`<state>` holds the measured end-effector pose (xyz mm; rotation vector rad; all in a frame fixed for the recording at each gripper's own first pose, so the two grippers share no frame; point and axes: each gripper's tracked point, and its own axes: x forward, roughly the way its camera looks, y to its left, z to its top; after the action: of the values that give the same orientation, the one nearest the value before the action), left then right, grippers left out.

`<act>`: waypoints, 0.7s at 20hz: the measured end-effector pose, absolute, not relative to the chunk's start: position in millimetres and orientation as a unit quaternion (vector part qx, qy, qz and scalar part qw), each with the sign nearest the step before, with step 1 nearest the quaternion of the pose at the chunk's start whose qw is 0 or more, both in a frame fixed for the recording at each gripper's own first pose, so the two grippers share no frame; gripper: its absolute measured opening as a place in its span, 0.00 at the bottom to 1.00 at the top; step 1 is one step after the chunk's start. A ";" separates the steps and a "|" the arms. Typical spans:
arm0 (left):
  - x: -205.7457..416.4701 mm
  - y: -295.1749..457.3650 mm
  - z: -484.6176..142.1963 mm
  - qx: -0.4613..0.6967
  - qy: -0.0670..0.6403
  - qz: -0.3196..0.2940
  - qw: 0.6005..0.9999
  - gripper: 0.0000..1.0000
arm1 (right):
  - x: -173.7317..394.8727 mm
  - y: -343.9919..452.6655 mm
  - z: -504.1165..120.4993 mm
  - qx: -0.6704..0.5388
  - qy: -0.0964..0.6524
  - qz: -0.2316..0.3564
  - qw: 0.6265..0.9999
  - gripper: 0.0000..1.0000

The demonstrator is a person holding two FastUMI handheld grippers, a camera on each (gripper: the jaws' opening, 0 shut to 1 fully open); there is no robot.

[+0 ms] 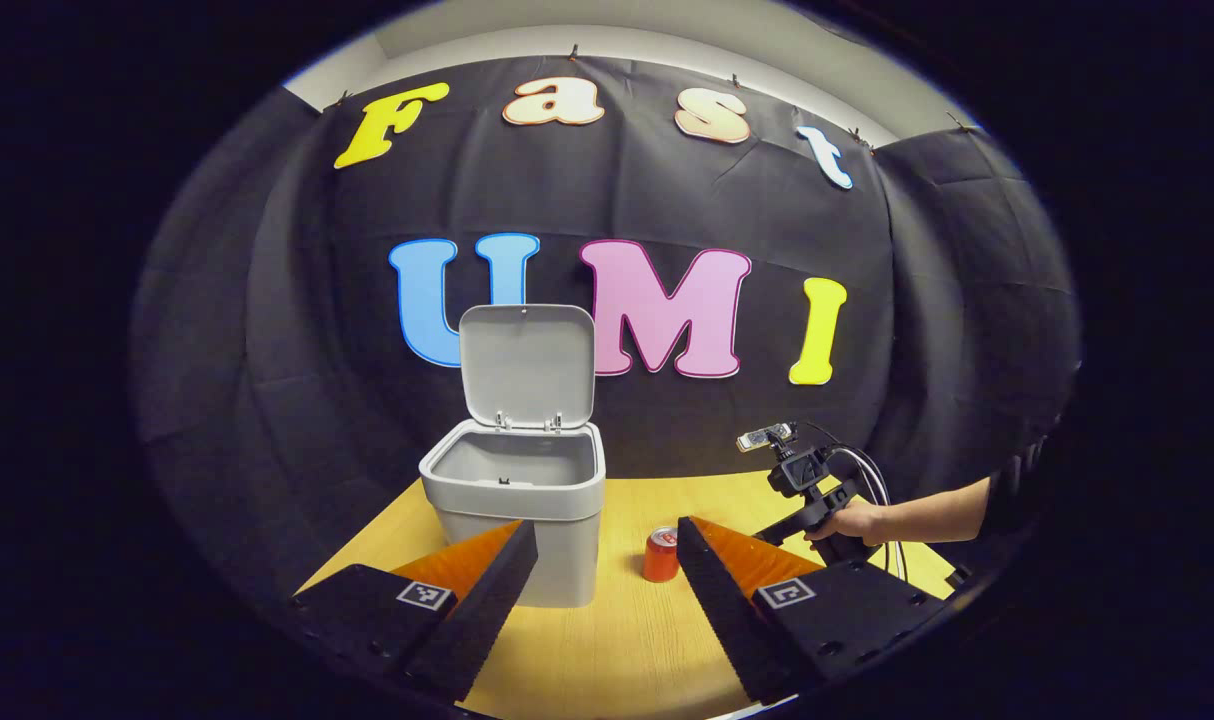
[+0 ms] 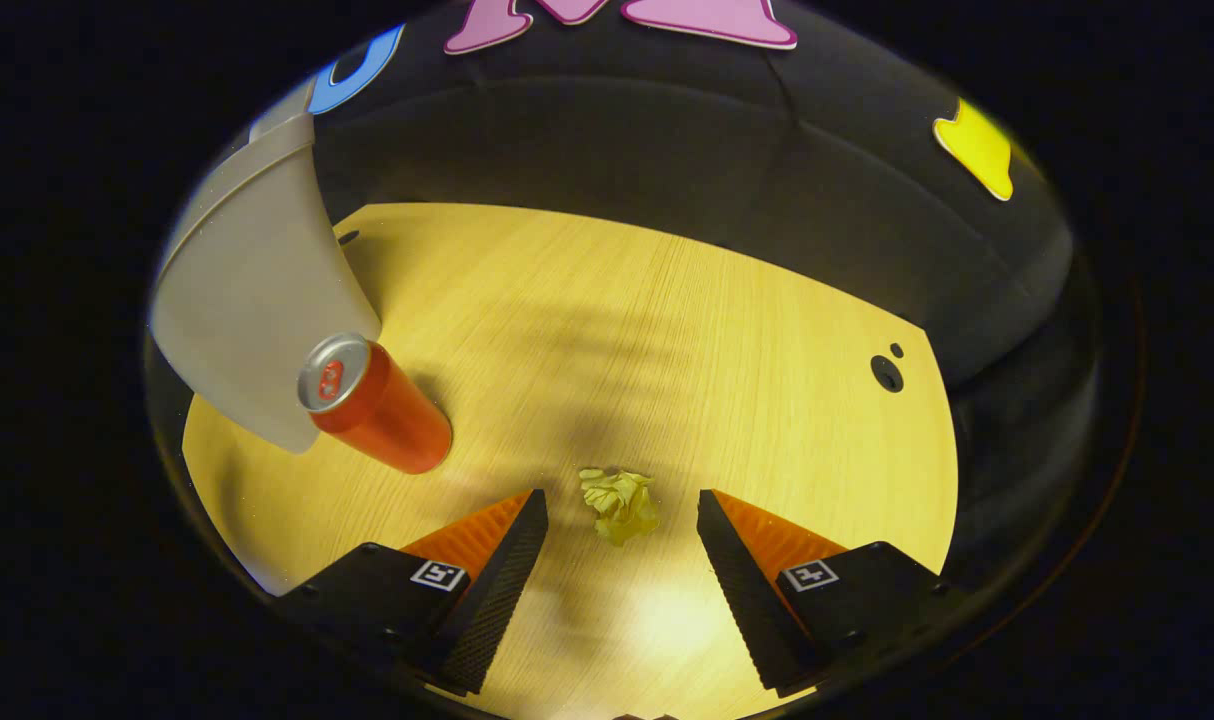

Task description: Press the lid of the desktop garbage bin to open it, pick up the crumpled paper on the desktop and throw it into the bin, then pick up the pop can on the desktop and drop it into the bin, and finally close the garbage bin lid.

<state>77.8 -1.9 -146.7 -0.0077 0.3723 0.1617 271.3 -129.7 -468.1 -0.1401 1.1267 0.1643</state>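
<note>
The grey bin [image 1: 515, 500] stands on the yellow table with its lid [image 1: 527, 366] swung up and upright. A red pop can [image 1: 661, 555] stands right of the bin. My left gripper [image 1: 604, 535] is open, held back from the bin and can. In the right gripper view the can [image 2: 375, 402] stands beside the bin's wall [image 2: 252, 300]. A crumpled yellowish paper [image 2: 621, 505] lies on the table. My right gripper [image 2: 621, 505] is open, pointing down, with the paper between its fingertips, untouched. That gripper [image 1: 767, 535], held by a hand [image 1: 847, 522], also appears in the left gripper view.
The wooden table [image 2: 667, 320] has small dark holes [image 2: 886, 372] near its right edge. Black cloth walls close in behind and at the sides. Open tabletop lies beyond the paper and right of the can.
</note>
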 end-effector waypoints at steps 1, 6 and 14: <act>76.9 -1.0 -148.8 -0.008 0.189 0.085 0.978 0.95 | 272.2 -130.3 -476.4 -0.073 0.541 0.081 0.834 0.99; 72.1 5.2 -156.8 0.013 0.204 0.108 0.973 0.95 | 277.2 -128.8 -499.9 -0.074 0.564 0.087 0.818 0.98; 66.6 2.4 -159.3 0.029 0.211 0.105 0.971 0.95 | 268.0 -120.1 -517.7 -0.037 0.596 0.104 0.795 0.80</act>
<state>66.6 2.4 -159.3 0.0576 0.4260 0.2116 268.0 -120.1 -517.7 -0.0791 1.2816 0.2244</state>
